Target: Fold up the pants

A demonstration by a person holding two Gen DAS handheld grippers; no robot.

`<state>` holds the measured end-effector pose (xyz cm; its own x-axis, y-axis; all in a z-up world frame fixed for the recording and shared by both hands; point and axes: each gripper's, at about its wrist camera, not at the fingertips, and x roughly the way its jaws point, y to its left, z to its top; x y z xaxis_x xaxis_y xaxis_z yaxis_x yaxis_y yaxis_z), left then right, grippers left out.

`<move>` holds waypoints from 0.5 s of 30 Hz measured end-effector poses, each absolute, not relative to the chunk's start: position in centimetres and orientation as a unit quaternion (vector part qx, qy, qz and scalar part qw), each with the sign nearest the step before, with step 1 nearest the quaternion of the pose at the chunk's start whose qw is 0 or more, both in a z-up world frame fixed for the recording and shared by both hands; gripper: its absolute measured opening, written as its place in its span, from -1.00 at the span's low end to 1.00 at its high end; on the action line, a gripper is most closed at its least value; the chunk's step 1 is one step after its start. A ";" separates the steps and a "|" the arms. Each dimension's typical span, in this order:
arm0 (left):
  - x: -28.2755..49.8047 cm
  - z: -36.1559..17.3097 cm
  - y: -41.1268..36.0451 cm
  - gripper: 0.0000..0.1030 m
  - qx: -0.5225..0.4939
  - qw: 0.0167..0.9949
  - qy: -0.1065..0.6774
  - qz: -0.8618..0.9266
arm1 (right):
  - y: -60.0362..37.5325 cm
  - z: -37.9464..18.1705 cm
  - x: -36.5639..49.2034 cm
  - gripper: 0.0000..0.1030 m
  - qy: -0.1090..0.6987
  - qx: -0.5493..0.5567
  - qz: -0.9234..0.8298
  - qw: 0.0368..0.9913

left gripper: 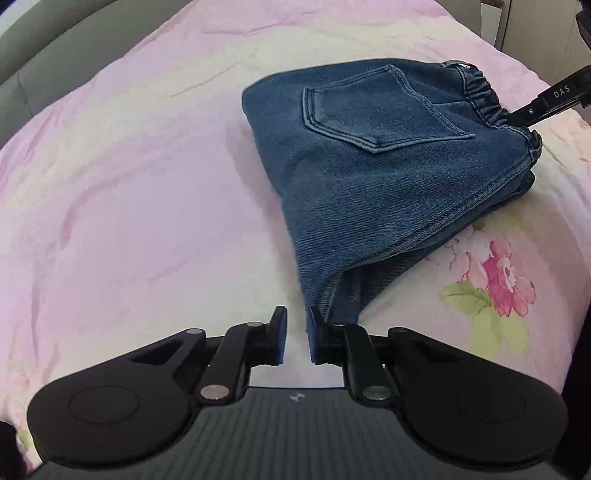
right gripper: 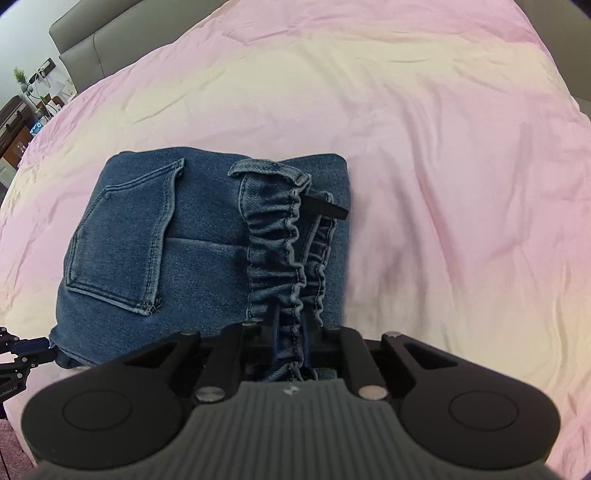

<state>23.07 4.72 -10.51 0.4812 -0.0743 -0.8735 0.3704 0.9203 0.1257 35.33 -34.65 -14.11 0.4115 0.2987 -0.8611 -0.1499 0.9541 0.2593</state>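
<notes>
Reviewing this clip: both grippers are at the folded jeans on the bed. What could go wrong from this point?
1. The left gripper shows a gap between its jaws, with the jeans corner only against one side; that corner may slip free on a lift.
2. The right gripper pinches only the gathered elastic waistband; pulling could stretch it and undo the fold.
3. Dragging could wrinkle the pink bedsheet.

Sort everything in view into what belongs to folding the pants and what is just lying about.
Belongs to the job:
- folded blue denim pants with elastic waistband
- left gripper
- right gripper, shut on the waistband

Just lying about:
- pink floral bedsheet
- grey headboard
- small potted plant
</notes>
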 end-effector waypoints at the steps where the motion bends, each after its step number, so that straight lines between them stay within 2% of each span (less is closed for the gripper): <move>1: 23.3 -9.8 5.1 -0.68 0.144 0.850 0.489 -0.133 | -34.9 -13.6 35.1 -0.58 0.518 0.068 0.135 0.842; 3: 24.4 -8.5 5.5 -0.66 0.120 0.859 0.480 -0.133 | -35.3 -12.5 35.3 -0.03 0.506 0.078 0.139 0.848; 4: 25.2 -7.9 5.4 -0.64 0.108 0.865 0.472 -0.131 | -35.6 -12.1 35.6 0.05 0.499 0.088 0.138 0.851; 6: 27.5 -7.4 5.4 -0.37 0.068 0.876 0.460 -0.125 | -36.0 -11.8 36.4 0.10 0.485 0.116 0.139 0.855; 9: 30.7 -7.4 5.1 -0.07 -0.008 0.887 0.444 -0.123 | -36.5 -12.4 38.2 0.24 0.483 0.169 0.135 0.848; 11: 32.7 -7.8 5.0 0.03 -0.056 0.888 0.442 -0.114 | -36.5 -13.6 39.7 0.24 0.493 0.201 0.124 0.837; 15: 35.9 -9.8 4.8 0.03 -0.119 0.878 0.453 -0.099 | -37.2 -16.0 41.7 0.27 0.502 0.260 0.115 0.817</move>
